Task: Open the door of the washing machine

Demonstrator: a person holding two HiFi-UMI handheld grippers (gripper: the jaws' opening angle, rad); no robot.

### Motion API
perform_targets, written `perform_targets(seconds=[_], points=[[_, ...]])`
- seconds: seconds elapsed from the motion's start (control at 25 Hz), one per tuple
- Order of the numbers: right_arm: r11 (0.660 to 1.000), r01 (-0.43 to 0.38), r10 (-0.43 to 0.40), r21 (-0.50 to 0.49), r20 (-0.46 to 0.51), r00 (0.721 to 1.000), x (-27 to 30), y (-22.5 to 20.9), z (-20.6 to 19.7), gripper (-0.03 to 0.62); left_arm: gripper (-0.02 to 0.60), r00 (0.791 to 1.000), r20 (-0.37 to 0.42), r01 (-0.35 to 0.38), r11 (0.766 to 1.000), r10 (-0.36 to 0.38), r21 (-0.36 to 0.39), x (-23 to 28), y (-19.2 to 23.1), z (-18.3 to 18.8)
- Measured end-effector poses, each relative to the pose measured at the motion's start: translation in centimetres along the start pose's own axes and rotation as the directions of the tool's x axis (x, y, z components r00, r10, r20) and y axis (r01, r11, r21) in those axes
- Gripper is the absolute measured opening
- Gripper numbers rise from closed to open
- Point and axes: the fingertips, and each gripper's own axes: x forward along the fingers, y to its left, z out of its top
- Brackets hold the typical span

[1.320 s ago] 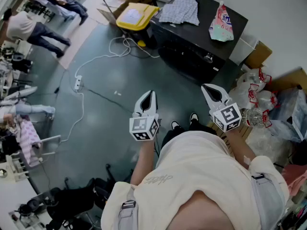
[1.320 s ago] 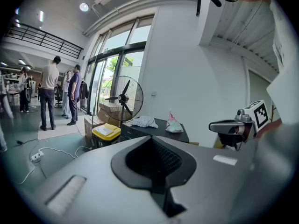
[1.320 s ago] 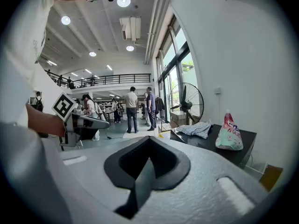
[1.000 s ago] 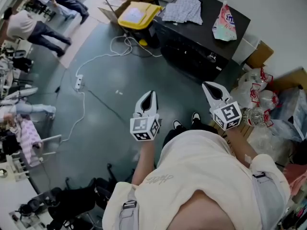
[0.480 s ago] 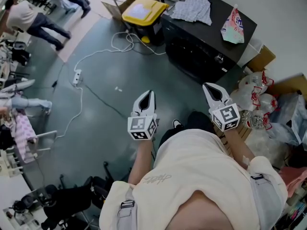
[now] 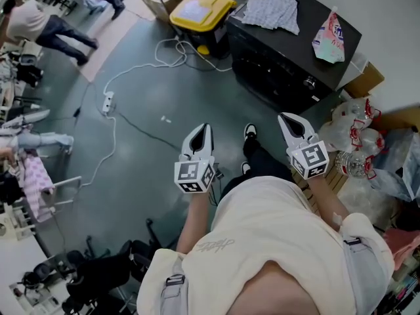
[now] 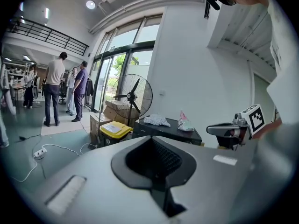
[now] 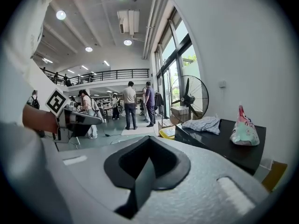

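The washing machine [image 6: 289,61] is a low black box at the upper right of the head view, its dark front facing the floor space ahead of me. It also appears in the left gripper view [image 7: 168,130] and the right gripper view [image 8: 219,141]. A patterned cloth [image 6: 272,8] and a printed bag [image 6: 330,35] lie on its top. My left gripper [image 6: 205,130] and right gripper [image 6: 287,119] hover side by side, well short of the machine. Both are shut with nothing between the jaws, which shows in their own views too [image 7: 155,161] [image 8: 144,171].
A yellow-lidded bin [image 6: 200,12] and a cardboard box stand left of the machine. A white cable with a power strip [image 6: 108,102] runs across the floor. Plastic bags and bottles [image 6: 357,136] crowd the right. A standing fan [image 7: 135,94] is behind the bin. People stand at the far left.
The person has stepped forward, so the washing machine and bin sit nearer in the head view. Both grippers kept their pose ahead of the body and stayed shut.
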Motion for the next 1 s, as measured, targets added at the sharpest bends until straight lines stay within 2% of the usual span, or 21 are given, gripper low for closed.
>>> perform_targets(seconds=[0.28, 0.44, 0.68, 1.0], points=[[0.999, -0.014, 0.015, 0.032, -0.017, 1.000, 6.2, -3.4, 0.1, 0.002, 0.017, 0.999, -0.050, 0.008, 1.000, -0.008, 0.004, 6.0, 3.1, 0.9], [1.000, -0.004, 0.004, 0.031, -0.001, 1.000, 10.7, -6.6, 1.4, 0.002, 0.017, 0.998, -0.062, 0.034, 0.999, -0.033, 0.008, 10.4, 5.2, 3.2], [0.999, 0.012, -0.014, 0.051, 0.028, 1.000, 15.7, -9.9, 3.1, 0.002, 0.017, 0.996, -0.088, 0.024, 1.000, -0.023, 0.017, 15.2, 8.9, 6.3], [0.991, 0.068, -0.071, 0.114, 0.016, 0.997, 18.7, -13.0, 2.6, 0.002, 0.017, 0.991, -0.102, 0.089, 0.996, -0.087, 0.021, 21.3, 9.6, 9.3]])
